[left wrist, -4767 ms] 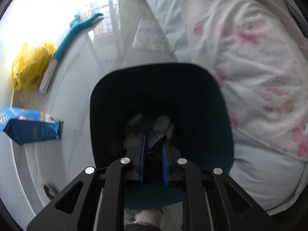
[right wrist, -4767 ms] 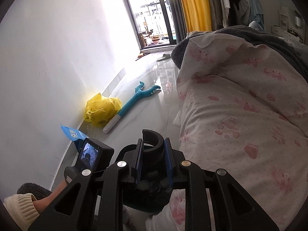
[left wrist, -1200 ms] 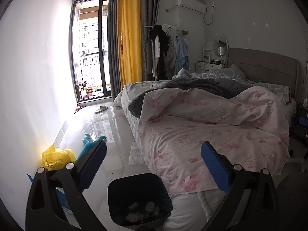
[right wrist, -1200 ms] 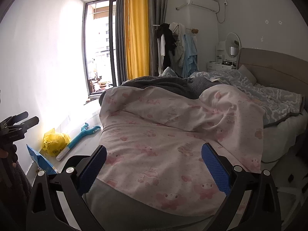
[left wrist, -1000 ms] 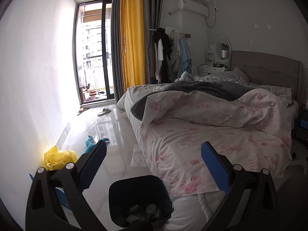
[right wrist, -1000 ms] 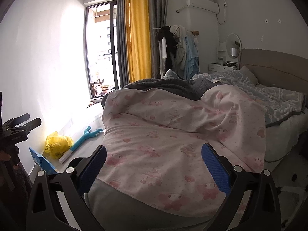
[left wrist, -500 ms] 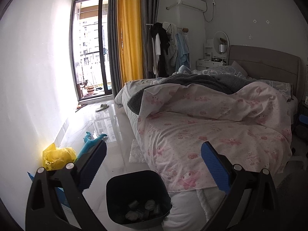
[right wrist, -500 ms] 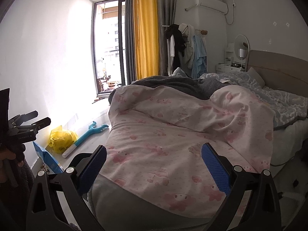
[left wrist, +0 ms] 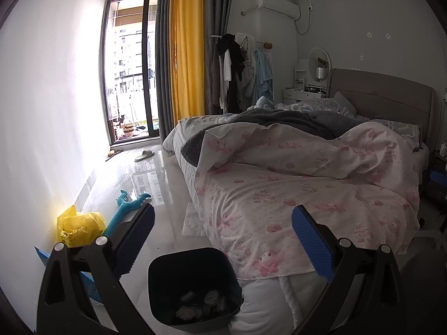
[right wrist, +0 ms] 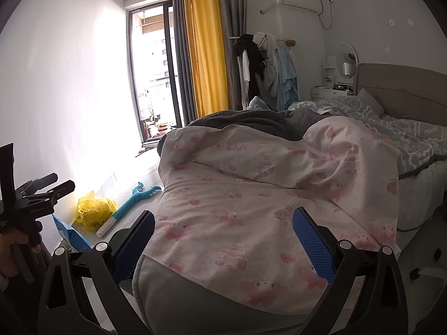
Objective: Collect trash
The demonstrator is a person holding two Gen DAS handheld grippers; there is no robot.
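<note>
A dark bin [left wrist: 167,273] stands on the floor beside the bed, with several crumpled bits of trash [left wrist: 201,305] at its bottom. My left gripper [left wrist: 222,244] is wide open and empty, held well above the bin. My right gripper [right wrist: 222,244] is wide open and empty, held over the bed's pink quilt [right wrist: 251,195]. A yellow plastic bag [left wrist: 76,227] and a blue packet [right wrist: 68,233] lie on the floor by the left wall. The left gripper also shows at the left edge of the right wrist view [right wrist: 44,192].
A teal toy [left wrist: 127,206] lies on the shiny floor [left wrist: 145,176] near the yellow bag. A piece of bubble wrap [left wrist: 192,222] lies by the bed. The bed [left wrist: 307,173] fills the right. A balcony door [left wrist: 130,83], curtains and hanging clothes [left wrist: 237,69] stand at the back.
Both grippers were shut down at the bin 4.8 s ago; both now stand wide open, raised high and looking across the room. In the last second the views shift only slightly.
</note>
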